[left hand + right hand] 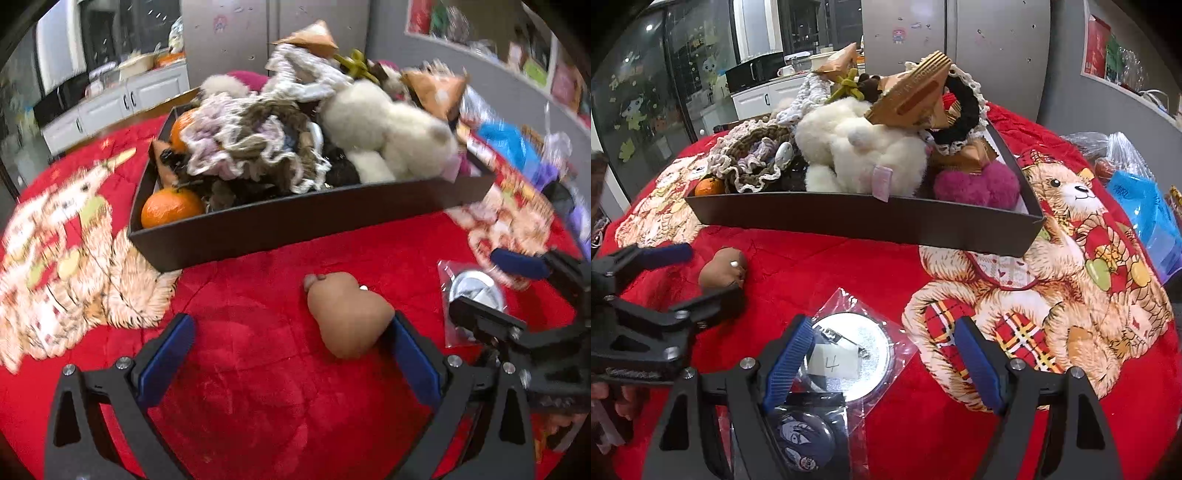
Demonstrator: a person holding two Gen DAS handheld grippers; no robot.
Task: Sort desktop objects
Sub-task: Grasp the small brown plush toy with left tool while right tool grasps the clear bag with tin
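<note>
Left gripper (291, 365): fingers spread wide, nothing between the pads. A small tan pear-shaped soft toy (347, 317) lies on the red plush tablecloth (258, 369) just inside the right-hand finger, touching or nearly touching its blue pad (413, 365); the toy's narrow end points away from the fingers toward the dark shallow cardboard tray (295, 225).

Right gripper (886, 365): fingers likewise apart, holding nothing. Between and just ahead of them lies a round silver badge sealed in a clear plastic sleeve (855, 350), bearing a white label marked "4". A second sleeved dark-blue badge (801, 439) sits lower, beside the left-hand finger.

The tray stands beyond both sets of fingers, already heaped with a white fluffy plush toy (857, 155), crocheted yarn pieces (251, 147), oranges (171, 212) and a magenta pompom (975, 184).

Handling assessment: the tan toy appears light and yielding; closing across its broad rounded body should hold better than the tapered end. The sleeved badge appears rigid, flat and thin, its film likely slippery; it lies flush on soft pile, so an edge pinch on the sleeve looks the more practicable hold. The overfilled tray risks spillage when anything is added.
</note>
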